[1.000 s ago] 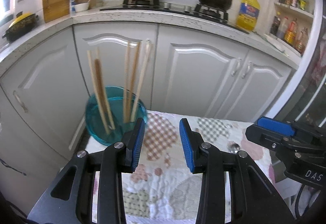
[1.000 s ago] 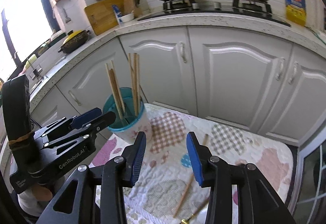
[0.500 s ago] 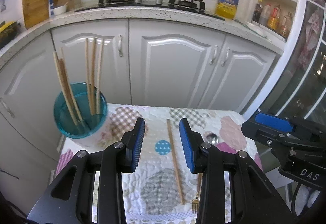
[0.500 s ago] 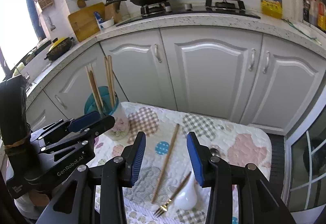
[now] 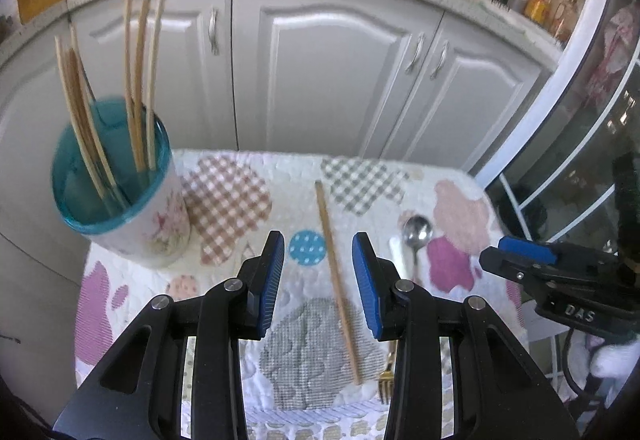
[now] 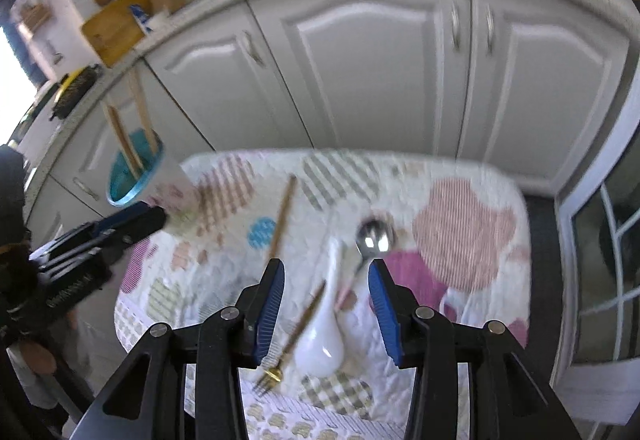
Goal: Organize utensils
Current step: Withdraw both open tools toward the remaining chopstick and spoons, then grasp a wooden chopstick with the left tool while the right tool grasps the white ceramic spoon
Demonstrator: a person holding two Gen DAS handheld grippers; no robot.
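Though ungripped, chopstick (image 5: 336, 272) between jaws

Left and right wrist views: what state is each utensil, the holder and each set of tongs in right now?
Left tongs: open, empty, above the loose chopstick.
Right tongs: open, empty, above the white spoon.
Utensil cup: upright, holding several chopsticks.
Loose chopstick: lying flat on the cloth.
Metal spoon: lying flat, bowl up.
White spoon: lying on the cloth.
Gold fork: lying flat.
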